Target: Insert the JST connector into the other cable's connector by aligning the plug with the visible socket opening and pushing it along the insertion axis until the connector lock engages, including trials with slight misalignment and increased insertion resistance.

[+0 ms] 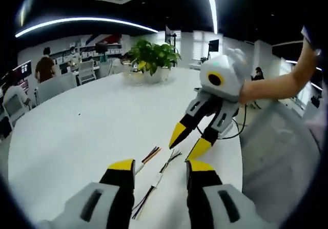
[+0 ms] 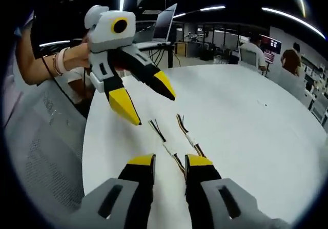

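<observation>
Two short wired cables lie side by side on the white table (image 1: 77,137). In the left gripper view, one cable (image 1: 146,159) with orange wires sits just ahead of my left jaw, and the other cable (image 1: 158,179) with a white connector runs between my jaws. My left gripper (image 1: 161,166) is open above them, holding nothing. The right gripper (image 1: 189,141) comes in from the right, open, its tips just above the cables' far ends. In the right gripper view, both cables (image 2: 168,148) (image 2: 190,138) lie ahead of my open right gripper (image 2: 170,162). The left gripper (image 2: 148,103) hovers open beyond them.
A potted plant (image 1: 152,57) stands at the table's far side. A laptop (image 2: 164,21) sits at the other end. Grey mesh chairs (image 2: 41,131) (image 1: 277,152) stand close to the table edge. People sit at desks in the background.
</observation>
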The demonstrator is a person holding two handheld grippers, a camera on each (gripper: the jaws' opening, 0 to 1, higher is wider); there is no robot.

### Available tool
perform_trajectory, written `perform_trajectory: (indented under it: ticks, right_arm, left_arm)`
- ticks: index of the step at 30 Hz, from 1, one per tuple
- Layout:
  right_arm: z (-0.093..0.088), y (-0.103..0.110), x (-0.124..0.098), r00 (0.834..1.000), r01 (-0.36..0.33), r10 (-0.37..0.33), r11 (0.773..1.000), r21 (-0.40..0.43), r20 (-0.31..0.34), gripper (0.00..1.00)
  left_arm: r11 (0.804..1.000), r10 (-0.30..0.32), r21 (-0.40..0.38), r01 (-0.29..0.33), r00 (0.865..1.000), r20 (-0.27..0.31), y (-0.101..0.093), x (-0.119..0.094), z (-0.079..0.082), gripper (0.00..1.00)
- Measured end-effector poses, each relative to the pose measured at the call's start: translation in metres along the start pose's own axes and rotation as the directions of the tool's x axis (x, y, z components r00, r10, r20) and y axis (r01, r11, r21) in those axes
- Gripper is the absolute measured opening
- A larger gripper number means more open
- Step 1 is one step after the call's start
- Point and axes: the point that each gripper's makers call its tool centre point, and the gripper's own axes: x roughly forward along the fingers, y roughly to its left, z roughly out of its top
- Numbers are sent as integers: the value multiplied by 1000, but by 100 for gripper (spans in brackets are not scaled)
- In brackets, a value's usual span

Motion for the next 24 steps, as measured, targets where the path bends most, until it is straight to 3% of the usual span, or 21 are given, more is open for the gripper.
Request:
perform_trajectory:
  ticks: [8,10,12,14,17,20,22,24]
  right_arm:
    - [2,4,-13,999,29,-30,999,12,16,24]
    - [5,3,-19,999,52,-52,999,14,3,28]
    - [1,-4,-27,991,116,-118,993,-36,-57,35]
    - [4,-5,-32,985,151,-155,987,-61,-72,40]
    - [8,-1,-37,982,168,-174,982,-85,-78,48]
    - [13,0,-41,977,198,-202,979,-56,-76,60]
    - [14,-2,-45,967,240,-244,969,-60,-73,62]
    - [14,-1,-49,961,261,-266,963,-65,-78,64]
  left_arm:
    - [998,27,-53,-29,998,-48,-1,-7,-11,44]
    - [996,16,-89,-21,998,-53,-6,-11,-10,44]
    - [992,33,-121,-37,999,-32,-6,-15,-6,46]
    - [990,34,-135,-38,999,-31,-8,-19,-4,49]
    - [992,42,-120,-46,998,-40,-12,-24,-3,54]
    - [991,69,-116,-74,997,-42,-15,-26,-5,57]
    - [990,78,-115,-83,996,-44,-19,-27,-9,59]
    - [989,95,-109,-104,992,-84,-24,-30,-18,65]
